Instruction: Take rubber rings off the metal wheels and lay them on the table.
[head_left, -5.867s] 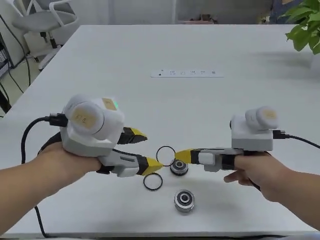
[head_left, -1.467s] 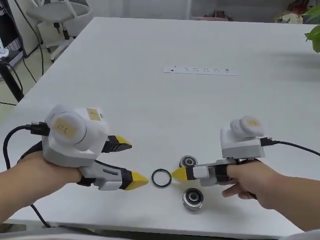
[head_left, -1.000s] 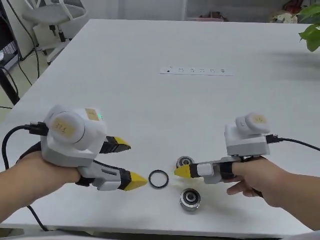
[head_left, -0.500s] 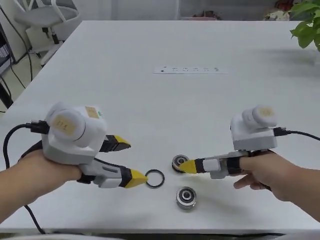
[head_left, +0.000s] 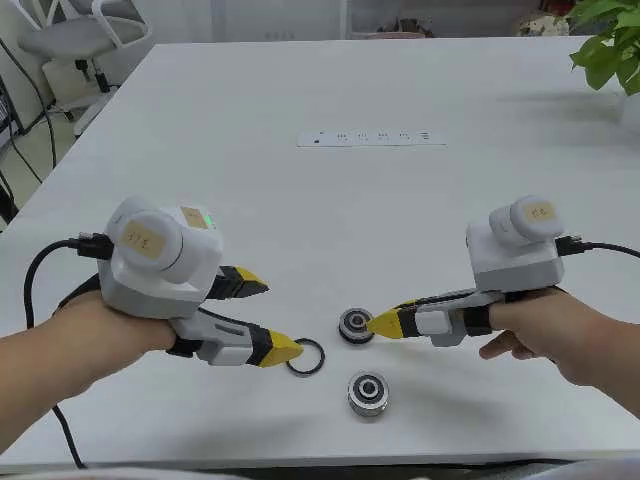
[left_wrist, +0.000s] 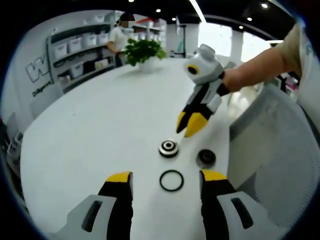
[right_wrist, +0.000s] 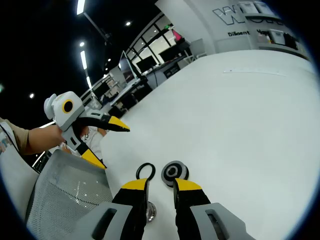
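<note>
One black rubber ring (head_left: 306, 356) (left_wrist: 171, 180) (right_wrist: 145, 170) lies flat on the white table (head_left: 320, 210). Two metal wheels rest nearby: one (head_left: 355, 325) (left_wrist: 168, 148) (right_wrist: 174, 172) just right of the ring, the other (head_left: 368, 392) (left_wrist: 206, 157) nearer the front edge. My left gripper (head_left: 272, 317) is wide open and empty, with its lower tip at the ring's left edge. My right gripper (head_left: 382, 320) hovers just right of the first wheel. Its jaws stand a narrow gap apart and hold nothing.
A white power strip (head_left: 370, 137) is set in the table's middle. A potted plant (head_left: 605, 45) stands at the far right and an office chair (head_left: 70, 40) off the far left corner. The table's front edge runs just below the nearer wheel.
Two loose rings lay on the table 5.9 s ago; one shows now. My right gripper has drawn back right and risen slightly. My left gripper's lower tip has come up to the ring.
</note>
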